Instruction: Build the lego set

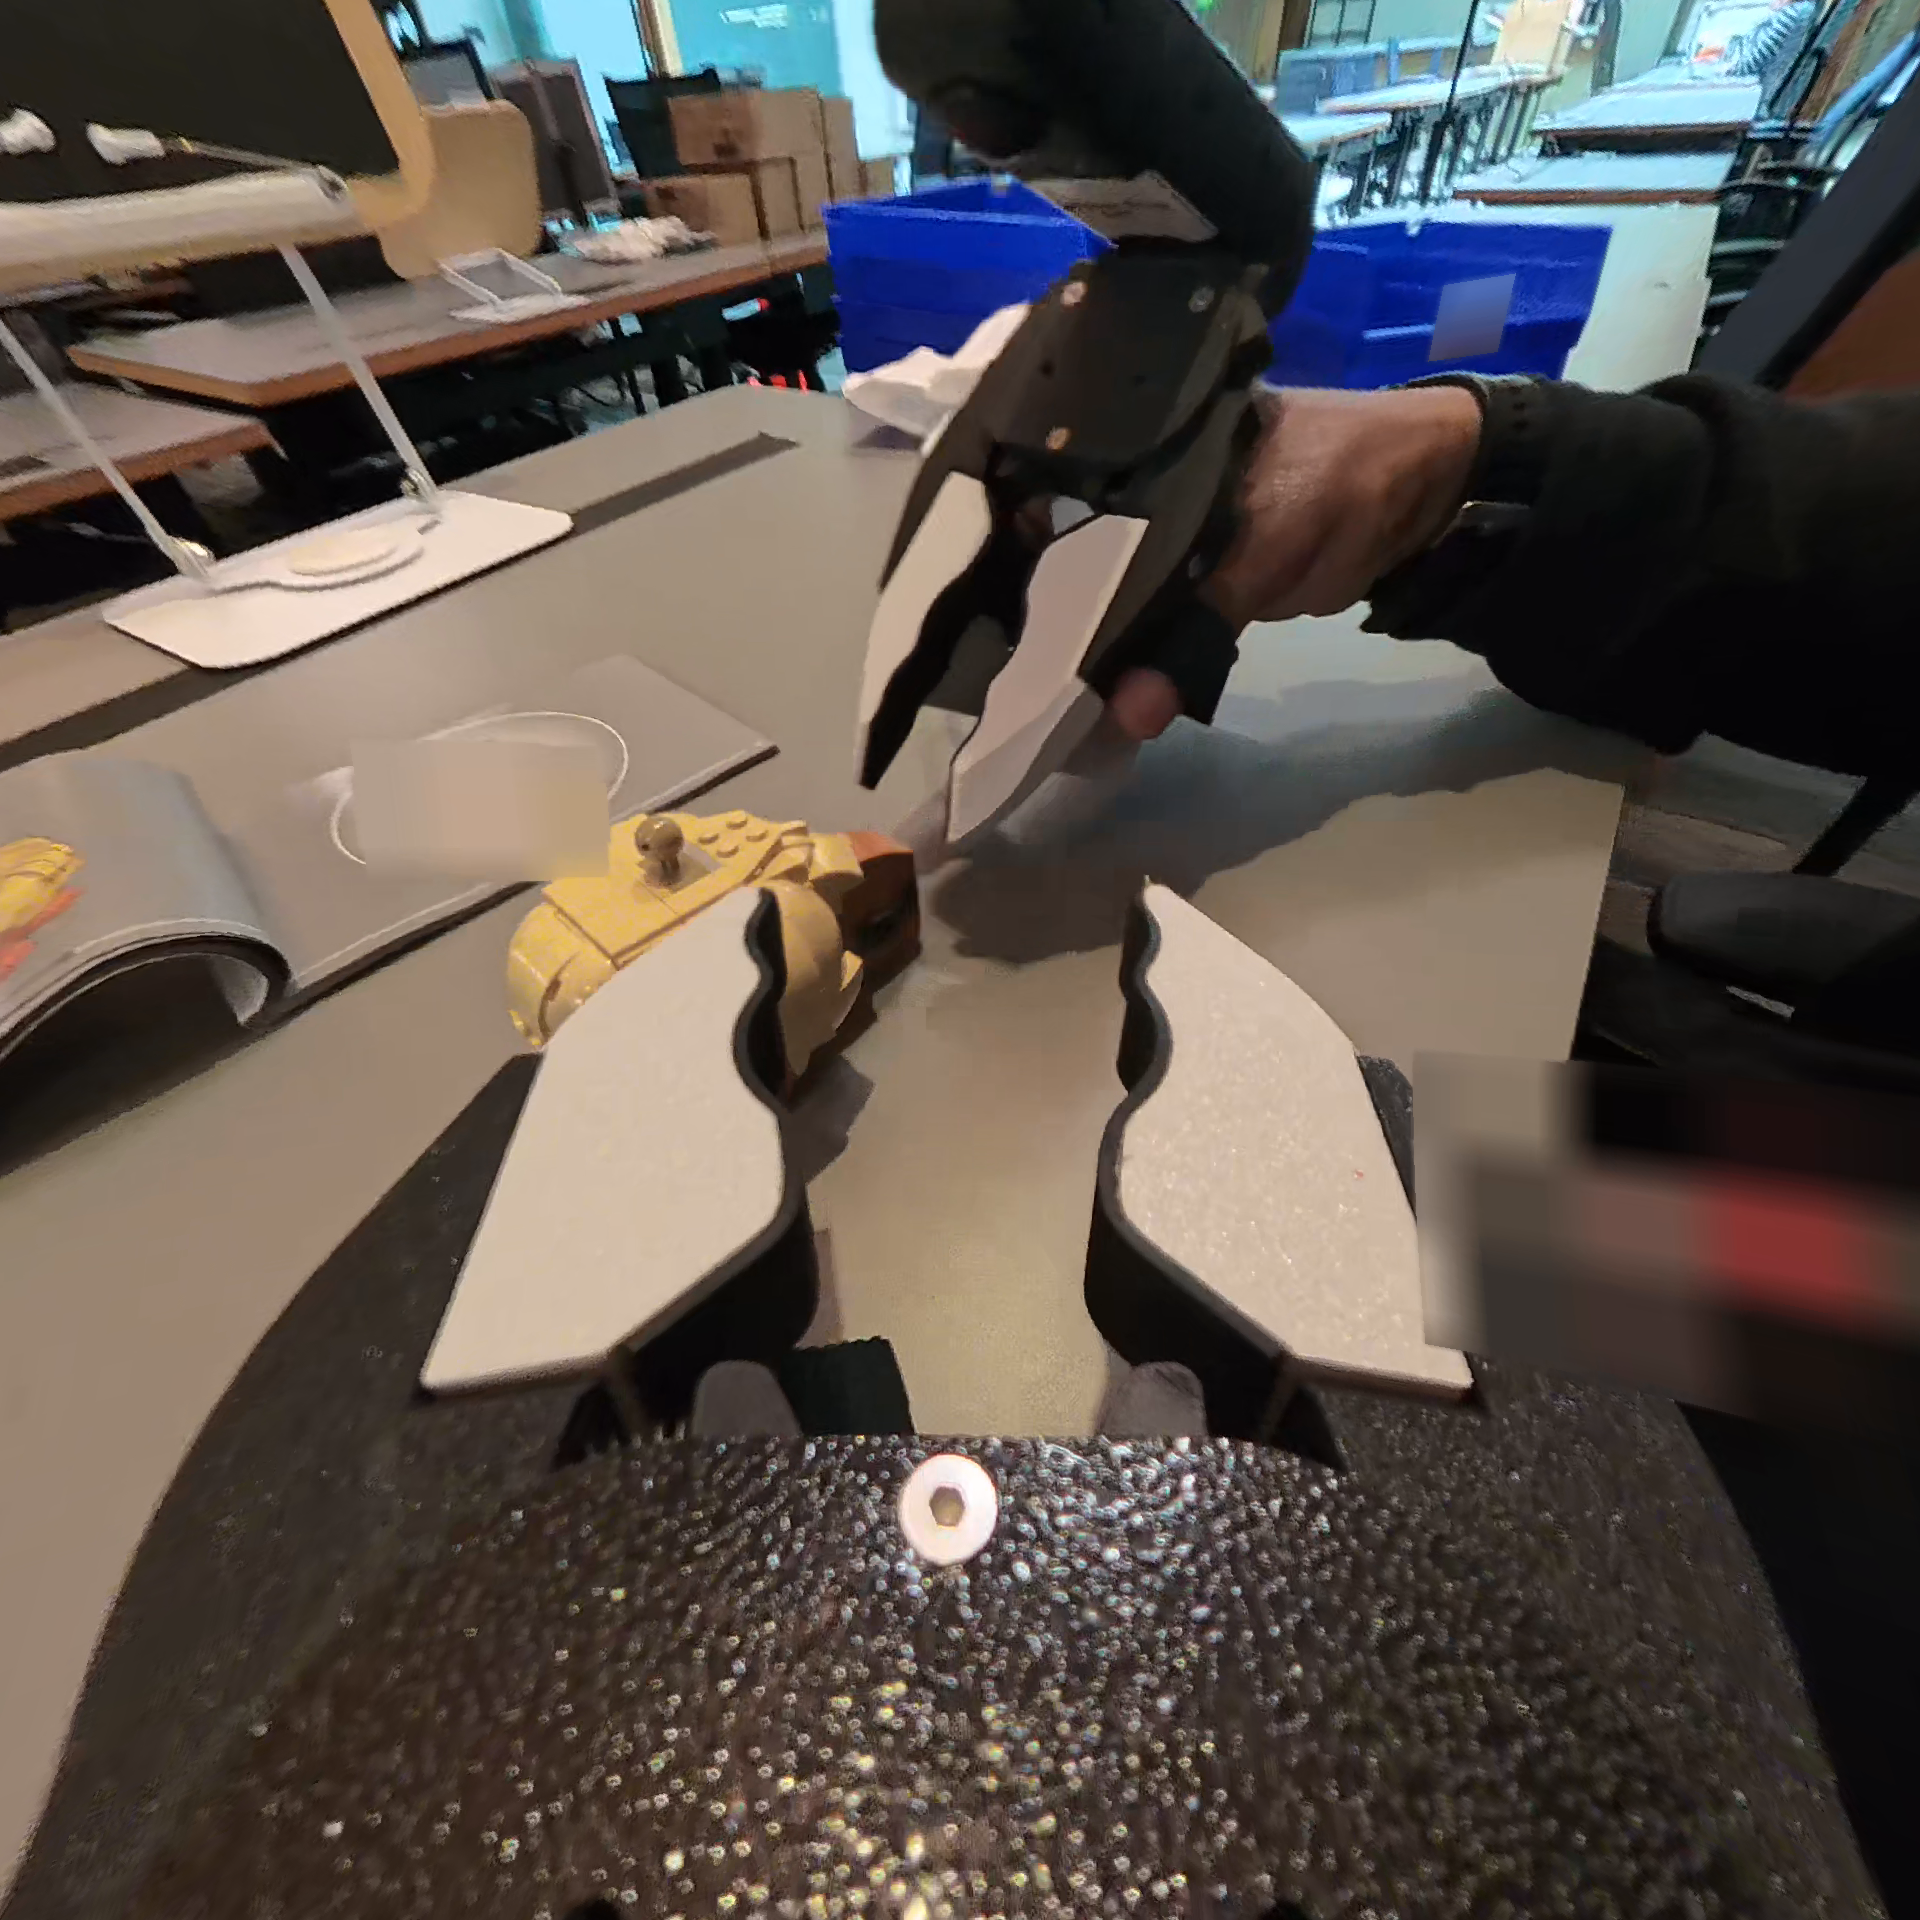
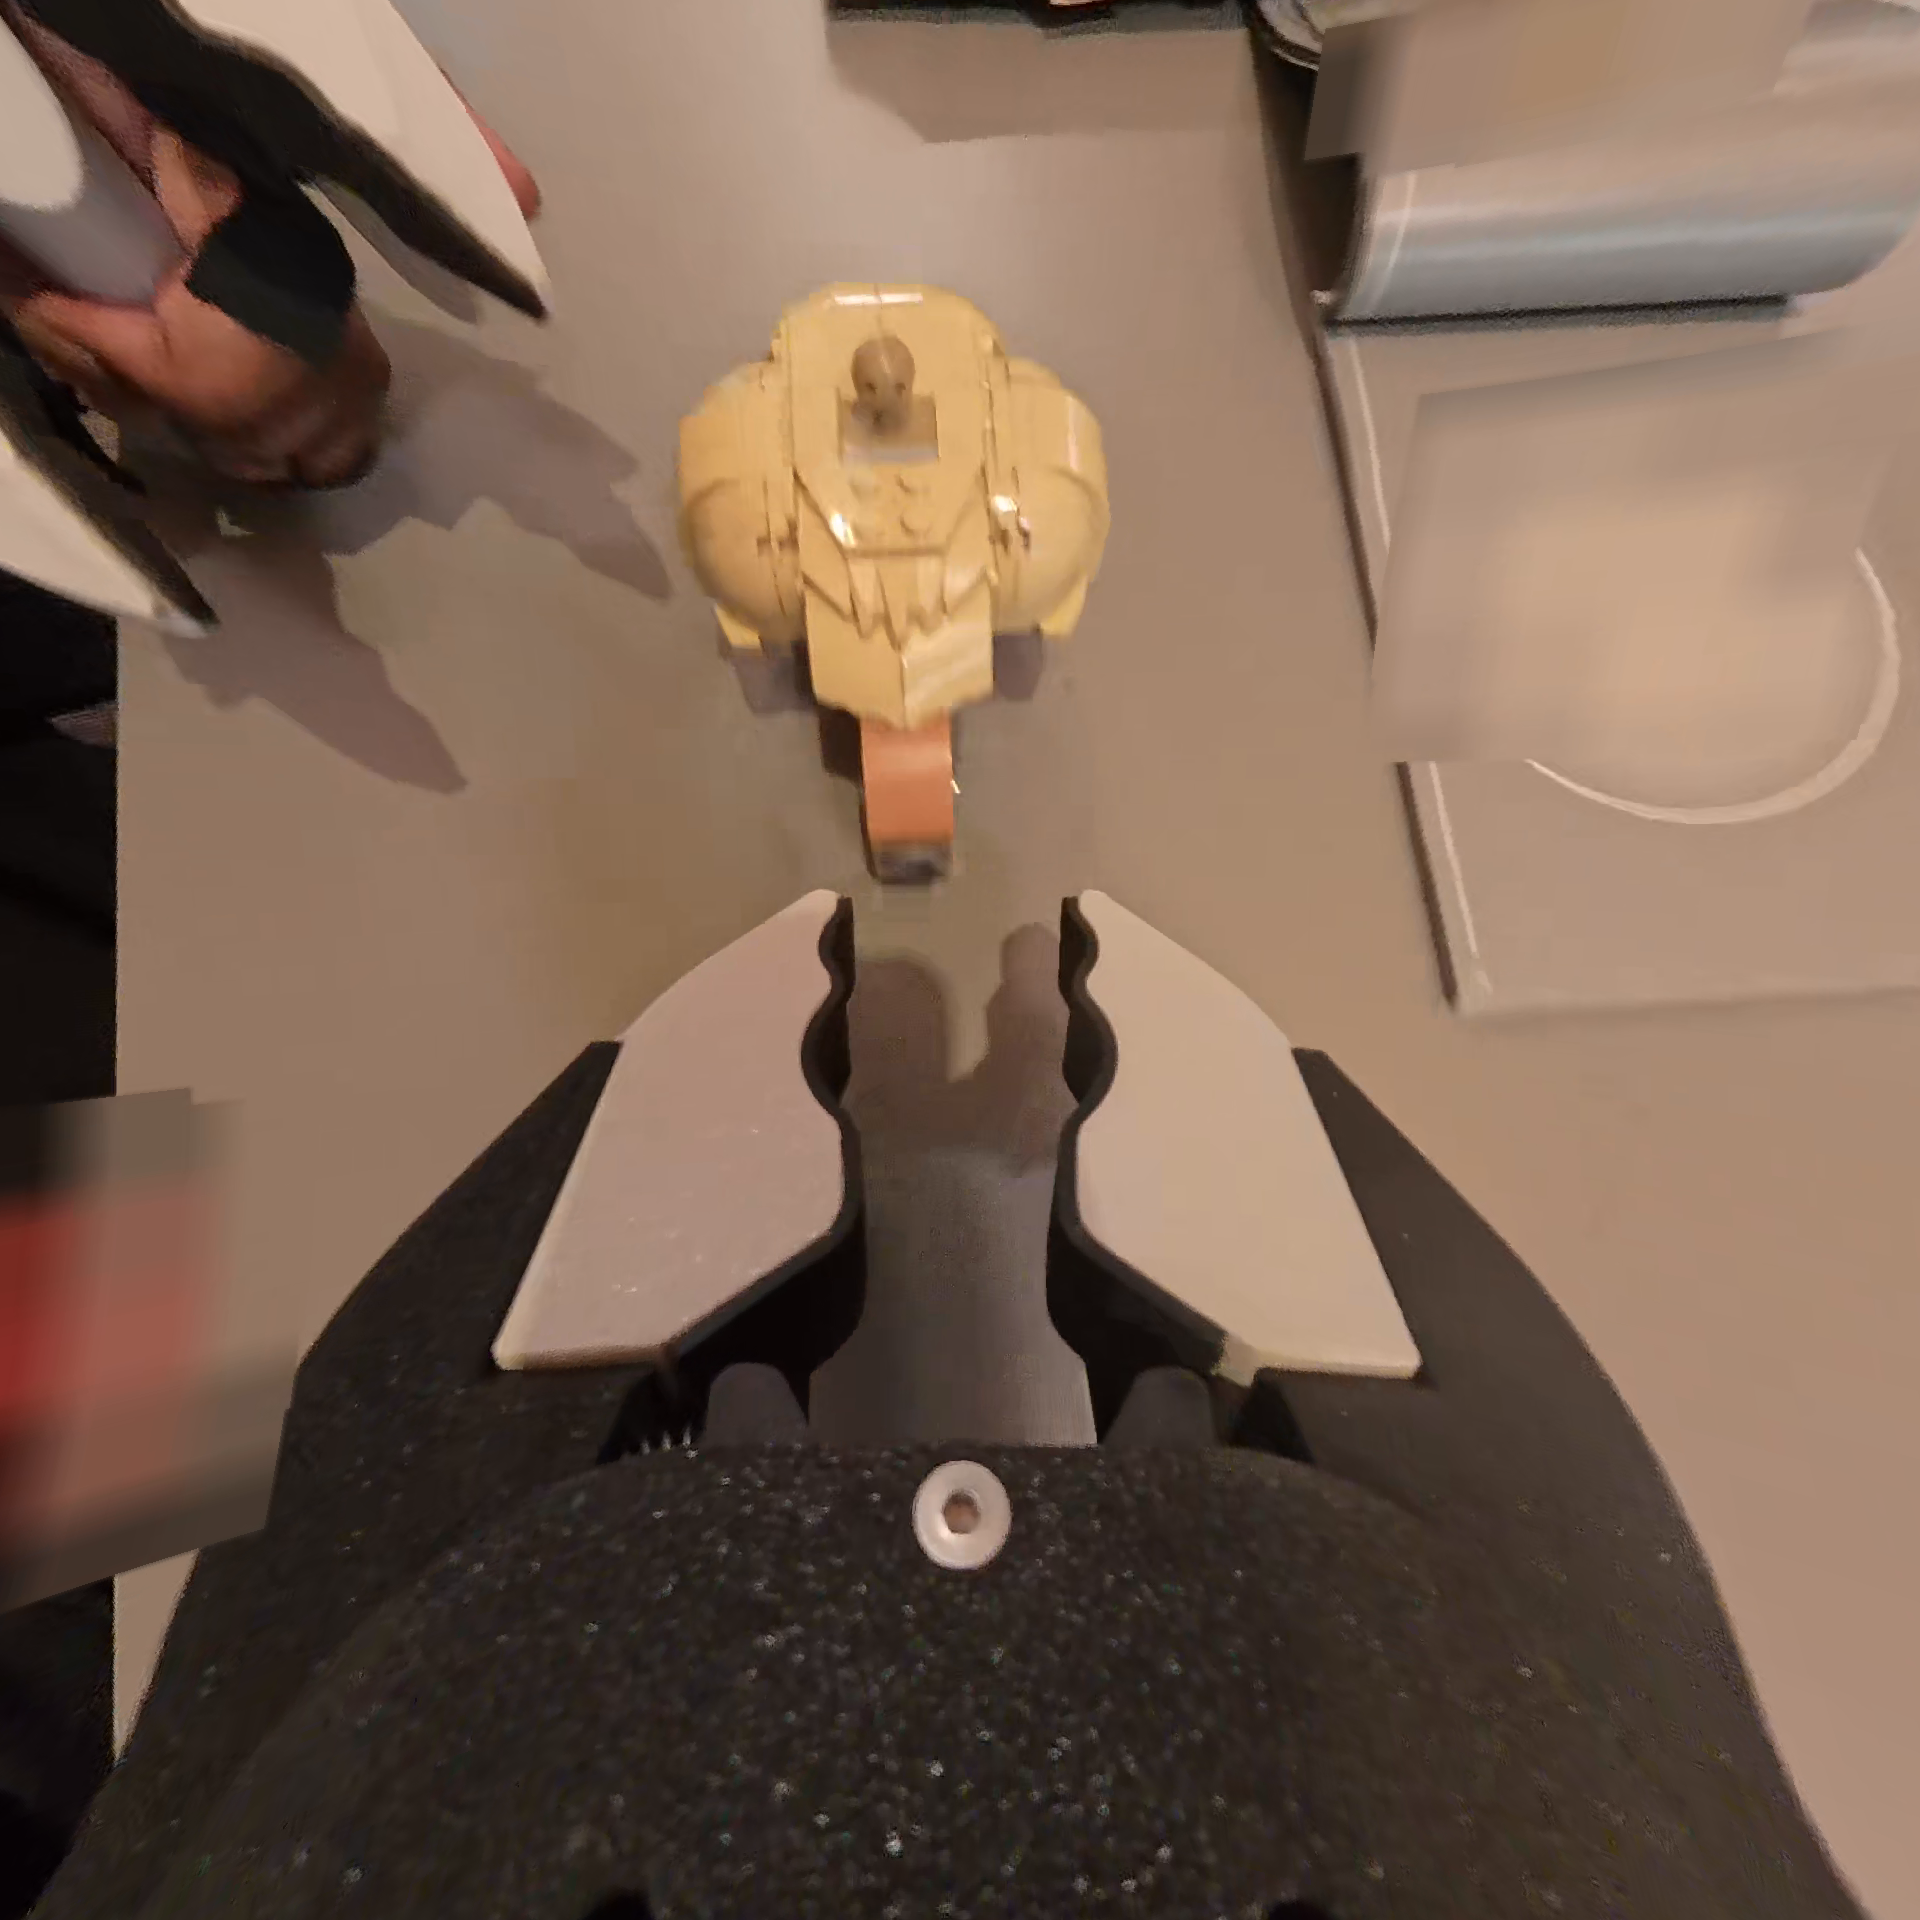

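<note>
Hovering, spread and empty, left gripper (image 1: 945,935) and right gripper (image 2: 956,914) flank tan brick-built model with orange-brown snout (image 2: 894,520) on grey table (image 2: 520,935); stray nudge could knock loose pieces.

Tan brick model (image 2: 894,509), brown snout-like piece (image 2: 909,784) at front, grey knob on top; upright on worktop (image 2: 520,1039), just ahead of right jaws, beside left jaws.

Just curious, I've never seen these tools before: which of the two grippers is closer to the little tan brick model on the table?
Right. The right gripper hangs open just short of the tan brick model's orange end. The left gripper stands open off to one side, its fingertips apart from it.
</note>
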